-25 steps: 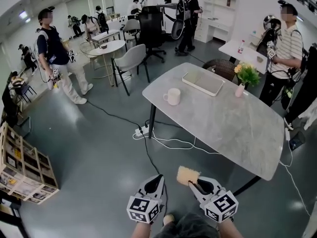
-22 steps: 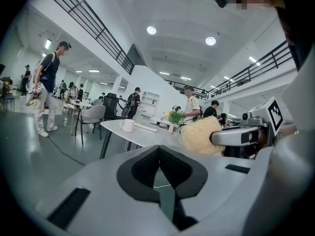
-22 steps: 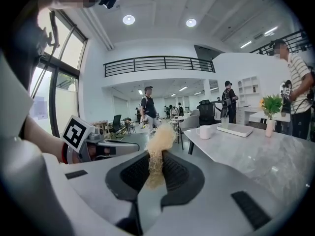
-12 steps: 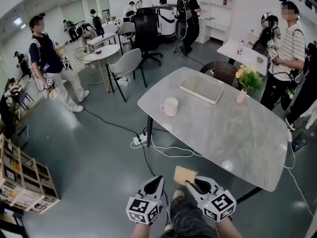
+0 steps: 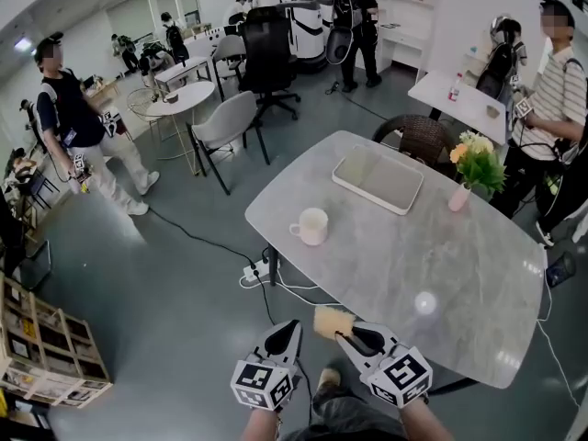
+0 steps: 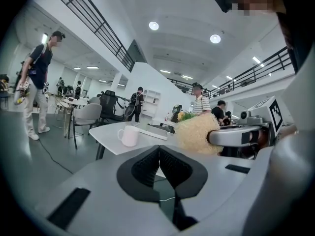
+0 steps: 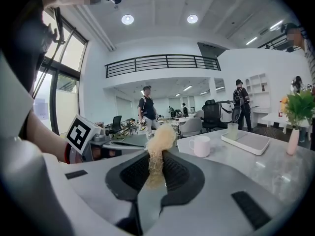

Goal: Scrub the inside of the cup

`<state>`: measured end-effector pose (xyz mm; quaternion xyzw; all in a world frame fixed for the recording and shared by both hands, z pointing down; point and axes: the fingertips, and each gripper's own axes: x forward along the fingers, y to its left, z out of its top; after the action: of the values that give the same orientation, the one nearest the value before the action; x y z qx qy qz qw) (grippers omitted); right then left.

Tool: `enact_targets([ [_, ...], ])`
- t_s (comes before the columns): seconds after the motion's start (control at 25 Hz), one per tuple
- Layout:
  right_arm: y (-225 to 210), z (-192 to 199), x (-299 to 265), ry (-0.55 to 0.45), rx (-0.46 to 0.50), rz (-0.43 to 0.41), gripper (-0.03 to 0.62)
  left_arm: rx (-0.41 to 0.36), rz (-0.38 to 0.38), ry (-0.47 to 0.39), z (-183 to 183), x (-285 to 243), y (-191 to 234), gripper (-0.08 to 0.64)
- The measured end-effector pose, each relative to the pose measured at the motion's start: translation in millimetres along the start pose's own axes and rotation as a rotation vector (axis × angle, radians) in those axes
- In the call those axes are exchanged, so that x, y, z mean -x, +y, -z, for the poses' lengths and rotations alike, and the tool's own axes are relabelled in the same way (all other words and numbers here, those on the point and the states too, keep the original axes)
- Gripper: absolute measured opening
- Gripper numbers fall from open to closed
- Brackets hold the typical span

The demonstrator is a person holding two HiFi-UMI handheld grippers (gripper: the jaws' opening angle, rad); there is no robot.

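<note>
Head view takes in most of the room from above: a grey marble-look worktop (image 5: 432,255) with a white cup (image 5: 312,226) standing upright near its left edge, mouth up and handle turned to the left. Beyond the cup lies a flat pale tray (image 5: 378,179), and at the far right edge stands a pink vase (image 5: 459,197) of yellow flowers and green leaves.

Both tools are low at the front, short of the worktop's near edge and over the grey floor (image 5: 165,301), well apart from the cup. The left hand-held gripper (image 5: 291,327) has its jaws pressed together with nothing between them; its own view shows the two dark ribbed pads meeting. Just beside it, the right hand-held gripper (image 5: 342,336) is pinching a tan, fibrous scrubbing pad (image 5: 332,322). In the right gripper view the pad is squeezed thin between the jaws and fans out above their tips.

A white power strip (image 5: 254,270) with trailing cables lies on the floor by the worktop's leg. A grey chair (image 5: 225,122) stands further back, and several people are about the room, one in dark clothes (image 5: 72,122) at the left.
</note>
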<state>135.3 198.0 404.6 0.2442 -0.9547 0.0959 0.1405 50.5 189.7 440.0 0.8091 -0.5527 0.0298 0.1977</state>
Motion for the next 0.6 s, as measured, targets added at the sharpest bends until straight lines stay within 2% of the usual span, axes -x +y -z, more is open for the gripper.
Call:
enact_targets([
  [0.28, -56, -9, -27, 0.012, 0.001, 0.002, 0.063, 0.011, 0.022, -0.005, -16, -62, 15, 0.014],
  [0.6, -78, -20, -43, 0.004, -0.002, -0.002, 0.063, 0.000, 0.031, 0.012, -29, -88, 25, 0.014],
])
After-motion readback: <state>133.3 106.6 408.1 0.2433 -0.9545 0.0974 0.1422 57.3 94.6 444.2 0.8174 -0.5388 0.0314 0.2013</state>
